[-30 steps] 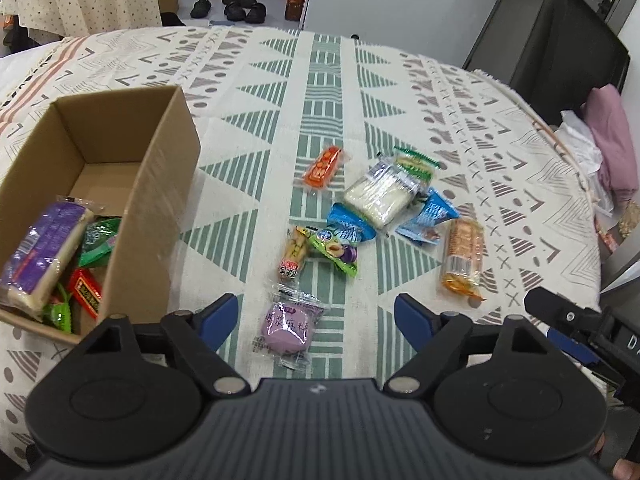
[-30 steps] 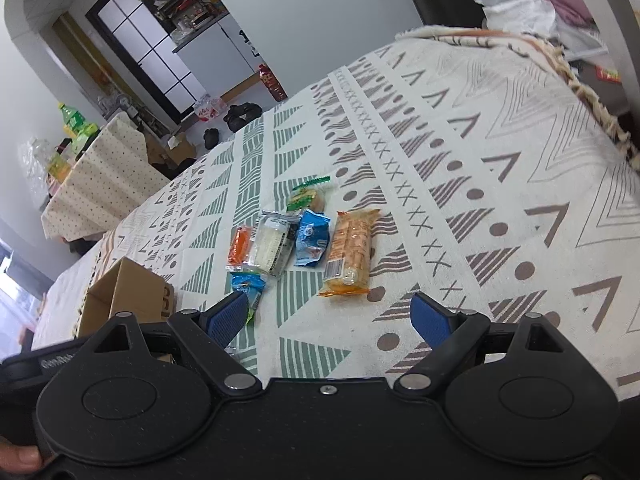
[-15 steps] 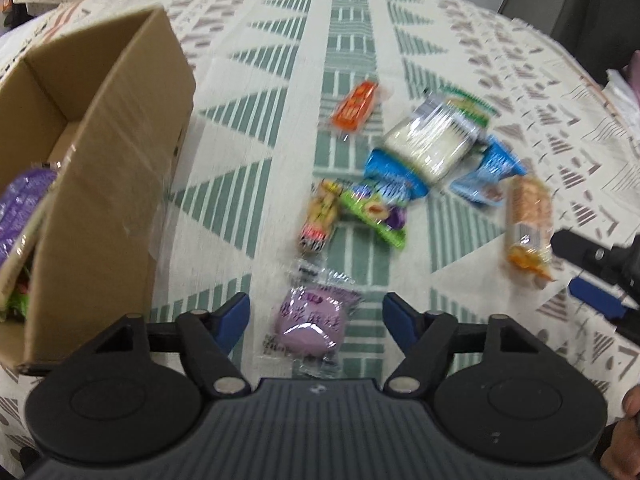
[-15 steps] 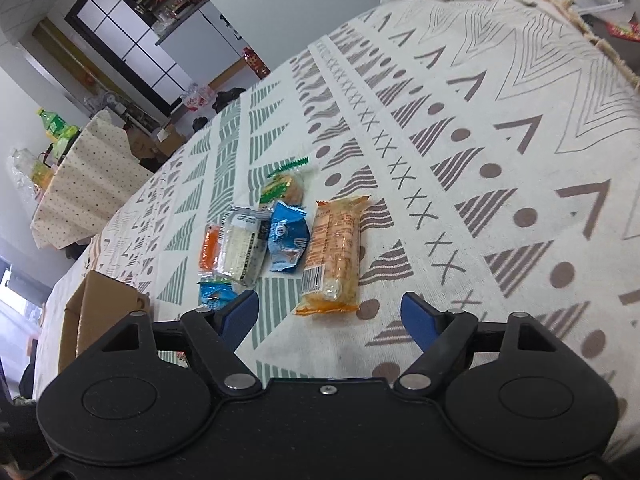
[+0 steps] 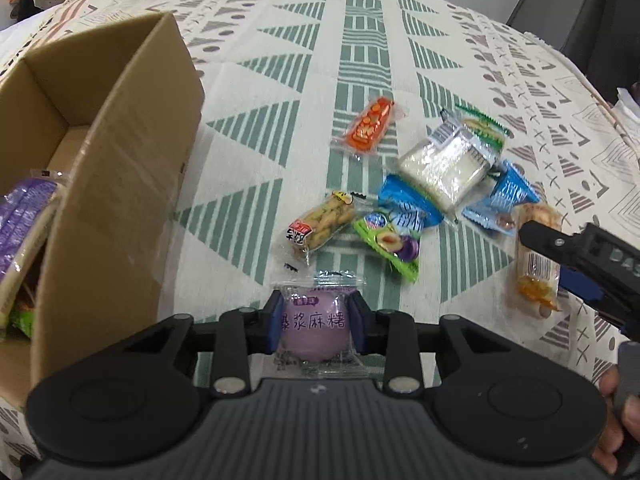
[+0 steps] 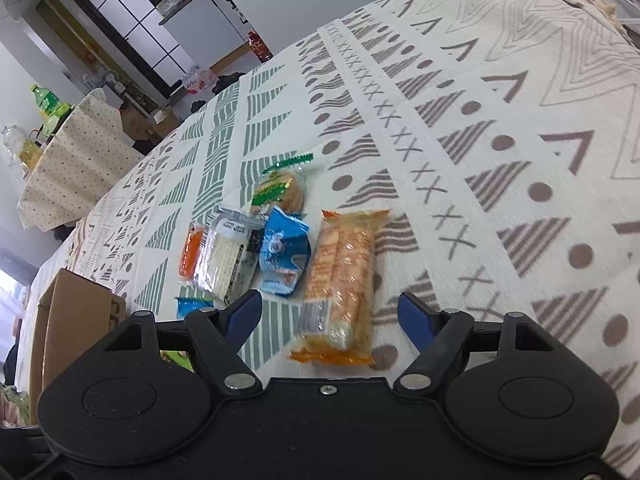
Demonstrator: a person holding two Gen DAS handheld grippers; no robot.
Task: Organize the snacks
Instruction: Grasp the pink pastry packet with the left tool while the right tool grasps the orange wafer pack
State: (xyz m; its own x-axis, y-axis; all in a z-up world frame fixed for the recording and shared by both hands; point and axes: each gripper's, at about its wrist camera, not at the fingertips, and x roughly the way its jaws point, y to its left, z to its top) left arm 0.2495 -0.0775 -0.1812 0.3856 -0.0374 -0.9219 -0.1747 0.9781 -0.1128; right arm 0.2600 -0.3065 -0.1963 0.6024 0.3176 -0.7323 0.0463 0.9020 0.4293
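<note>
**Left clamped on purple mochi, right open over cracker pack**

Patterned tablecloth [image 5: 248,128] in cream, green and brown covers the whole work surface; behind it in my right view there's a dark-framed window and a second covered table.

My left gripper [image 5: 314,322] is closed on the purple mochi packet [image 5: 314,330] — blue pads press both sides of it, packet low on the cloth at 6 o'clock in the left view. Cardboard box [image 5: 120,184] sits at 9 o'clock, open top, a purple-wrapped pack [image 5: 24,220] and other wrappers inside.

Loose snacks spread from centre toward 3 o'clock: peanut packet [image 5: 322,222], green plum packet [image 5: 390,244], orange bar [image 5: 370,124], clear pack of white wafers [image 5: 444,166] lying over blue packets [image 5: 504,200].

My right gripper [image 6: 330,316] has its fingers spread apart, holding nothing — the orange cracker pack [image 6: 342,276] lies on the cloth between and just ahead of the fingertips. Cannot tell if the pads touch it.
</note>
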